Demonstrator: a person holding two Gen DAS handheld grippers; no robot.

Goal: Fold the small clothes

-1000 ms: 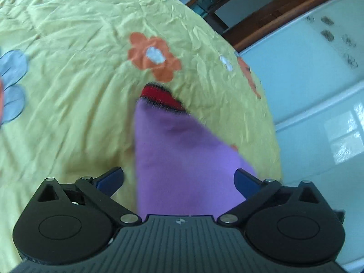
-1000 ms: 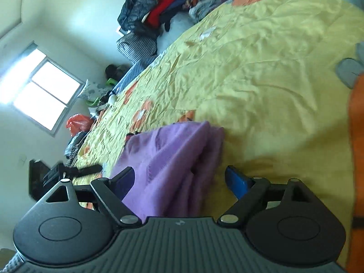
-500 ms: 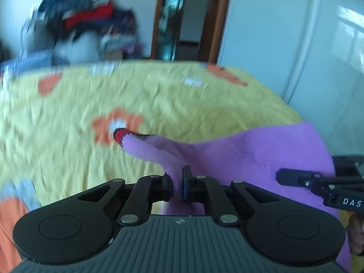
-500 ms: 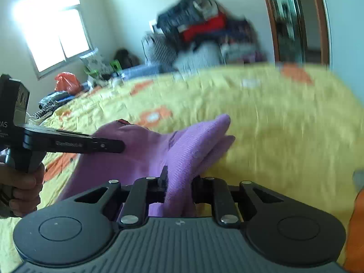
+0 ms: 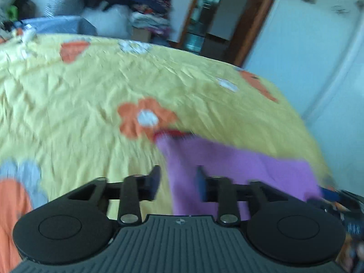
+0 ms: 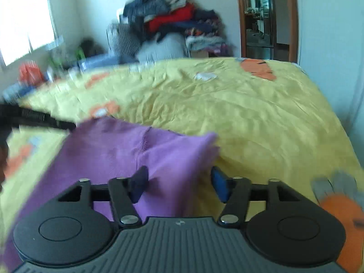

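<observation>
A small purple knit garment (image 5: 238, 166) with a red trimmed edge lies on the yellow flowered bedspread (image 5: 79, 95). My left gripper (image 5: 178, 182) is open, its blue-padded fingers either side of the garment's near edge. In the right wrist view the same purple garment (image 6: 127, 150) lies in a loose fold. My right gripper (image 6: 179, 182) is open with the fabric's near corner between its fingers. The left gripper (image 6: 34, 118) shows at the garment's far left edge in the right wrist view. The right gripper shows blurred at the lower right of the left wrist view.
A heap of clothes and bags (image 6: 173, 25) is piled against the far wall beyond the bed. A wooden-framed doorway (image 6: 266, 18) stands at the back right. A white wardrobe (image 5: 318, 45) lies past the bed's right edge. A window (image 6: 22, 18) is at the left.
Both grippers, shut on the purple garment half a second ago, have opened and let it go. The garment has dropped flatter onto the bedspread.
</observation>
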